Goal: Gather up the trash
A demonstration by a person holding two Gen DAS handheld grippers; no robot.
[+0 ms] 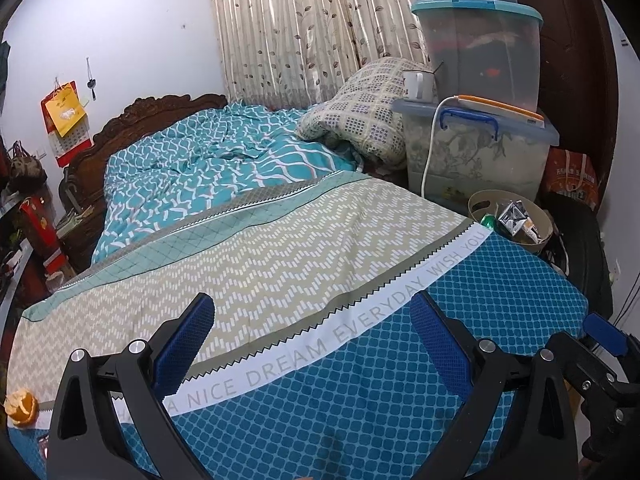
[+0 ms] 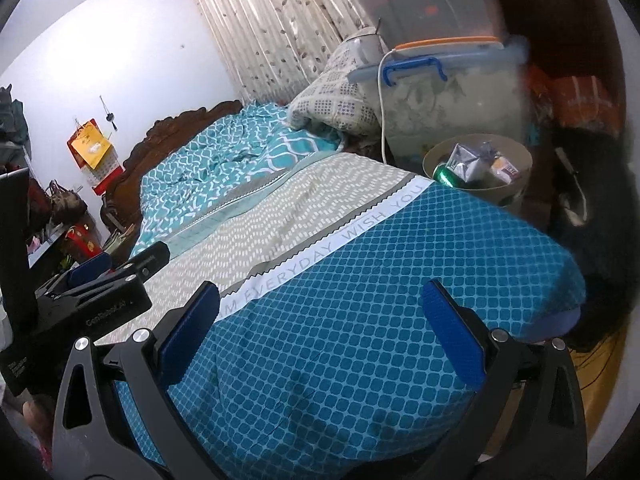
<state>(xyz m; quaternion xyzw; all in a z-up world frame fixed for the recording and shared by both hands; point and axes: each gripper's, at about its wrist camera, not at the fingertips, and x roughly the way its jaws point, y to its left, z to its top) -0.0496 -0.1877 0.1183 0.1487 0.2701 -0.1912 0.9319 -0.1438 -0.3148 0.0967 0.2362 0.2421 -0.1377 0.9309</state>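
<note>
A round beige waste bin (image 1: 476,205) (image 2: 436,152) stands beside the bed's far right corner, holding a crumpled silver carton (image 1: 514,213) (image 2: 464,160), a green can (image 1: 489,221) (image 2: 444,174) and other scraps. A piece of orange peel (image 1: 22,407) lies on the bed's near left edge, seen only in the left wrist view. My left gripper (image 1: 316,312) hovers open over the blue sheet with nothing between its fingers. My right gripper (image 2: 322,298) is also open and empty above the sheet. In the right wrist view the left gripper's body shows at the left edge.
The bed (image 1: 280,240) carries a patterned sheet and a teal quilt (image 1: 208,168). Stacked plastic storage boxes (image 1: 480,152) with a white mug (image 1: 416,84) and a white cable stand behind the bin. A folded blanket (image 1: 360,116) lies by the curtain. Shelves with bags fill the left side.
</note>
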